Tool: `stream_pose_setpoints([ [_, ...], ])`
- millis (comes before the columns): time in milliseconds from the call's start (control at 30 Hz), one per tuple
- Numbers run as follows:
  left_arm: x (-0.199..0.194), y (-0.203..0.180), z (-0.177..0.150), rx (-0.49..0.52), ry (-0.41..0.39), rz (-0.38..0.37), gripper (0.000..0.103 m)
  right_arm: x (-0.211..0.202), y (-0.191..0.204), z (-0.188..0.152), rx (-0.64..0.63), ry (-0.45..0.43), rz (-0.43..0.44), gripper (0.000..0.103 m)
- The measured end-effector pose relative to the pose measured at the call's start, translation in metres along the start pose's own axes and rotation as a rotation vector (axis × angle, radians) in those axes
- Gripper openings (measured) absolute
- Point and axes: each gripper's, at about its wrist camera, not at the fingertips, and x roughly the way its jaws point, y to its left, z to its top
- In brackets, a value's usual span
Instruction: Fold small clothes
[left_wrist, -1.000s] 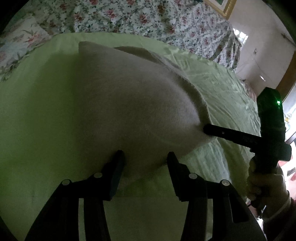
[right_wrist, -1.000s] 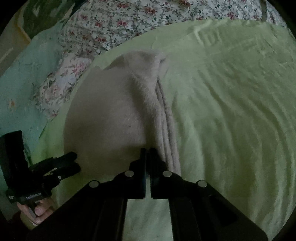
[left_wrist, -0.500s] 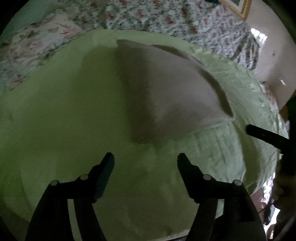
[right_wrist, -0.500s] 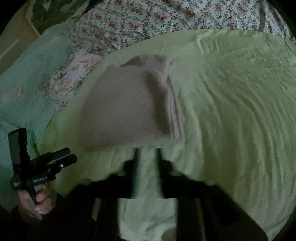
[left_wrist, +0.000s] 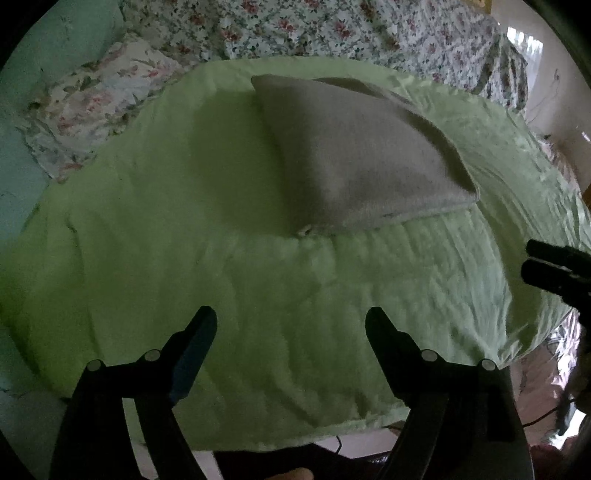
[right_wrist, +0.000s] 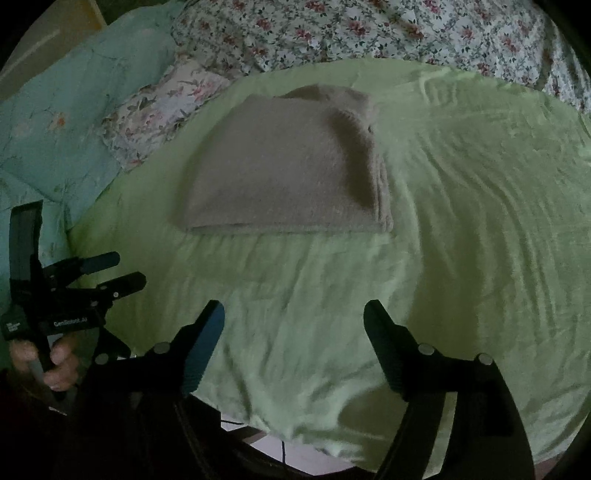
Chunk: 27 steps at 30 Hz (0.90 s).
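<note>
Folded grey cloth (right_wrist: 291, 166) lying flat on the green sheet (right_wrist: 461, 221), both claws clear of it.

At far left, blue pillow (right_wrist: 55, 122) and flowered quilt (right_wrist: 332, 29) along the head of the bed. Next, left gripper (left_wrist: 290, 325), held in a hand (right_wrist: 44, 360), jaws spread and opening wider, nothing between them, only bare sheet below. In the middle, the cloth resting toward the far side of the sheet, thick stacked fold along its right edge, near edge straight, well apart from both sets of fingers. To the right, right gripper (right_wrist: 295, 317) likewise opening, jaws wide, empty, hovering over rumpled sheet near the bed's edge.
</note>
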Motion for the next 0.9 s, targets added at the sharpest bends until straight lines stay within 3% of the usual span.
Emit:
stream_pose_setpoints([
  [233,-0.029,-0.015,0.001,0.071,-0.070,0.064,0.102,-0.029,0.008,0.005,-0.035,-0.046,-0.028,0.098],
  [367,-0.022,-0.021,0.001,0.094,-0.064,0.076,0.102,-0.023,0.006,0.004,-0.038,-0.033,-0.040,0.099],
  [600,0.006,-0.010,0.008,0.042,-0.012,0.076,0.102,0.003,-0.003,0.005,0.001,0.012,-0.027,0.099],
  [900,0.018,-0.002,0.027,0.044,-0.013,0.101,0.102,0.018,0.002,0.021,-0.018,0.025,-0.026,0.099],
])
